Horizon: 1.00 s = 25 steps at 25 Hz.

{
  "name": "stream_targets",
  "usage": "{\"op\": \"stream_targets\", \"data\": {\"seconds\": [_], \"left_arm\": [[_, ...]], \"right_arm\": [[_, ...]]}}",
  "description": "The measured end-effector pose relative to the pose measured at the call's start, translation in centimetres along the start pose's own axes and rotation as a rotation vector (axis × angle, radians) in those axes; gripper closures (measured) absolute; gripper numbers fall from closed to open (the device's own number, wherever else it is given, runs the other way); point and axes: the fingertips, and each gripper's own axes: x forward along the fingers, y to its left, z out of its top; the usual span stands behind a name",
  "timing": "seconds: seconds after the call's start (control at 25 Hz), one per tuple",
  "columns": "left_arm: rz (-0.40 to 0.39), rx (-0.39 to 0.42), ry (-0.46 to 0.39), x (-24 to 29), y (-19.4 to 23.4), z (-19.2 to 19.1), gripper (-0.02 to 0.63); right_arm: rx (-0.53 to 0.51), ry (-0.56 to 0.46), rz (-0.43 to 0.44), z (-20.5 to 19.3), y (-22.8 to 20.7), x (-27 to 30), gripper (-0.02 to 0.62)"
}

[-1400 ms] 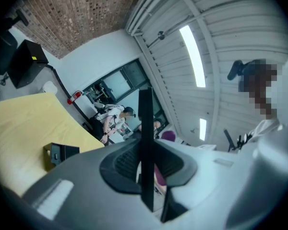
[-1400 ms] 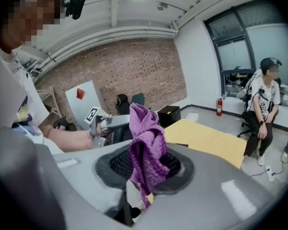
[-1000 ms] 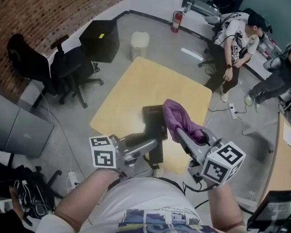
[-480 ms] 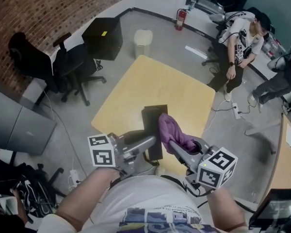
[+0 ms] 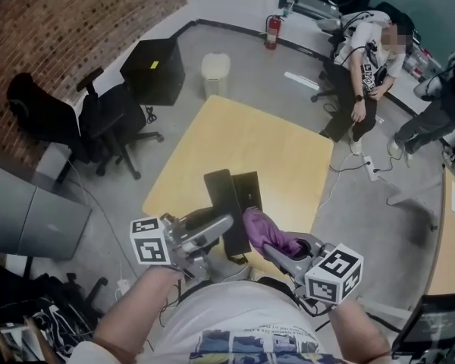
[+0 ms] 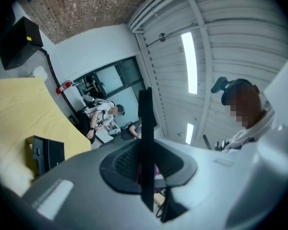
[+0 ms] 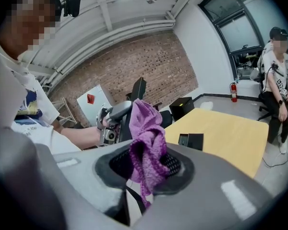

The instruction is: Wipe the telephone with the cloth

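A long flat black part of the telephone, apparently the handset (image 5: 222,207), is held tilted above the yellow table (image 5: 235,139), with my left gripper (image 5: 226,223) shut on its near end. In the left gripper view the handset (image 6: 145,143) shows edge-on between the jaws. The black telephone base (image 5: 249,191) lies on the table just to its right, also seen as the base (image 6: 46,152) and the base (image 7: 191,140). My right gripper (image 5: 261,238) is shut on a bunched purple cloth (image 5: 267,233), close beside the handset. The cloth (image 7: 147,145) hangs out of the jaws.
Two black office chairs (image 5: 110,116) stand left of the table, with a black cabinet (image 5: 153,70) and a white bin (image 5: 215,68) beyond them. Two people (image 5: 368,55) sit at the back right near a fire extinguisher (image 5: 271,30). A cable lies on the floor on the right.
The right gripper has come down and nearer with the cloth, closer to the left gripper. The handset now stands clear of the base, shifted a little left.
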Motion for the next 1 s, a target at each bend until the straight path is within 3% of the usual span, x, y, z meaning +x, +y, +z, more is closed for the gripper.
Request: {"op": "stream_targets", "data": {"seconds": [0.28,0.52,1.0], "left_arm": [[-0.059,-0.015,0.069,0.9,-1.2,-1.8,0.520],[-0.095,-0.045,0.100,1.7,-1.9,-3.0,0.520],[-0.072,-0.053,0.073,0.7,-0.9,-1.7,0.520]], "right_arm": [[-0.005,-0.101,-0.074,4.2,-2.8,-0.2,0.511],[-0.024,-0.162,-0.055,8.1,-3.1,1.4,0.509],[-0.059,-0.082,0.035,4.4,0.0,1.9,0.509]]}}
